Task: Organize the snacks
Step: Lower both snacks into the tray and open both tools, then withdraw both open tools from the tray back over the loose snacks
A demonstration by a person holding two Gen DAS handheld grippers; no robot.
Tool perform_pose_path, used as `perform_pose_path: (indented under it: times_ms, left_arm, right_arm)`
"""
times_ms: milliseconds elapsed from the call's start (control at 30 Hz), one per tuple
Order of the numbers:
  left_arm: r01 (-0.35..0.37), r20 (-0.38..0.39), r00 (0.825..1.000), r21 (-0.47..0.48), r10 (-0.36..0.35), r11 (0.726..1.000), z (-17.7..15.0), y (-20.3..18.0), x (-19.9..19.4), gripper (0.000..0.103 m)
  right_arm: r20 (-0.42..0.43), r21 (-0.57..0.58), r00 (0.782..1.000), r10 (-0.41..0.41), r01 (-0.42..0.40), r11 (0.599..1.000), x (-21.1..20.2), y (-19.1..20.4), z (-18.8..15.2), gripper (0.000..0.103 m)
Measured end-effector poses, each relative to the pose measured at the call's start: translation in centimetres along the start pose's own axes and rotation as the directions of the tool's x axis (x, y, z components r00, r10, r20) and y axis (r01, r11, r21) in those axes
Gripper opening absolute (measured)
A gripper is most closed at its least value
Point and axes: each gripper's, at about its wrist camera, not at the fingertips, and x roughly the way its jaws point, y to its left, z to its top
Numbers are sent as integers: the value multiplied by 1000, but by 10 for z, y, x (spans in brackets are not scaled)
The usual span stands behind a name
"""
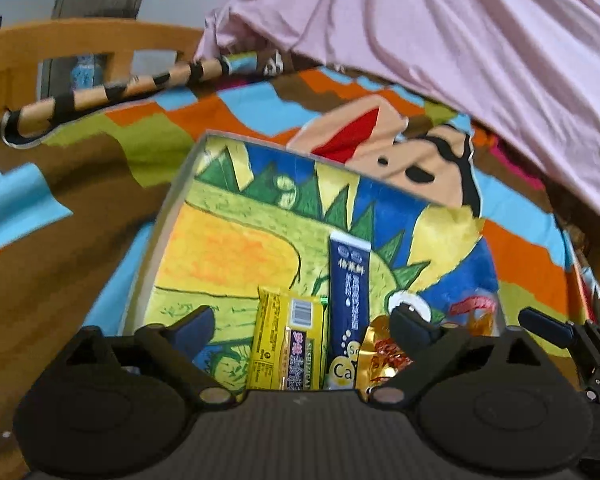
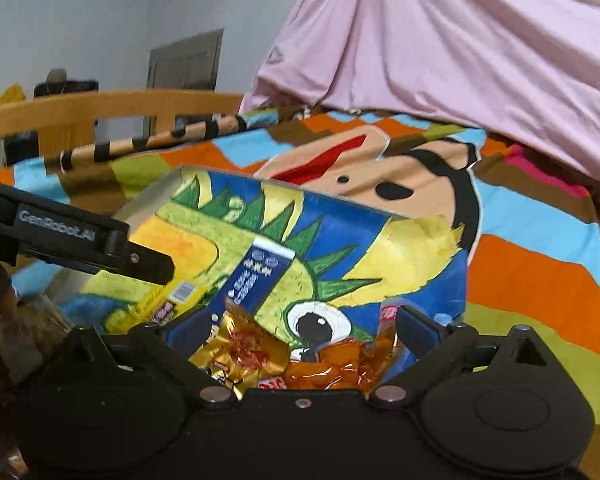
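Bright cartoon bedding [image 1: 100, 184] covers a bed with a wooden rail [image 1: 60, 40] at its far side and a pink sheet [image 1: 460, 48] heaped behind; a striped stick [image 1: 120, 90] lies along the rail. On the bedding sits a shallow box [image 1: 168, 216] with a dinosaur painted inside; in its near end lie a yellow snack packet [image 1: 288, 344], a blue sachet [image 1: 348, 292] upright beside it, a gold wrapper [image 2: 244, 344] and orange wrapped sweets [image 2: 332, 364]. Left tool [image 1: 304, 324] hangs over the packet and sachet, jaws wide apart, gripping nothing; right tool [image 2: 304, 328] hangs over the wrapper and sweets, jaws likewise spread, pads clear of them.
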Motion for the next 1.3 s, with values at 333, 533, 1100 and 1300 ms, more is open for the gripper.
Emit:
perform_pose_path:
  times_ms: [333, 533, 1100, 1300]
  left_arm:
    - [-50, 118, 992, 15, 48, 999, -18, 2, -70, 102]
    - [-68, 127, 990, 39, 62, 997, -44, 3, -104, 102]
    - [-86, 93, 993, 195, 69, 977, -108, 11, -180, 103]
    - [-87, 44, 996, 205, 79, 975, -129, 19, -193, 103]
  right_arm:
    - [38, 94, 999, -9, 5, 996, -57, -2, 4, 102]
    - [70, 81, 996, -57, 51, 995, -98, 8, -3, 102]
    - [10, 101, 993, -117, 116, 988, -190, 23, -49, 102]
    - [-25, 98, 994, -111, 113, 989, -212, 33, -64, 102]
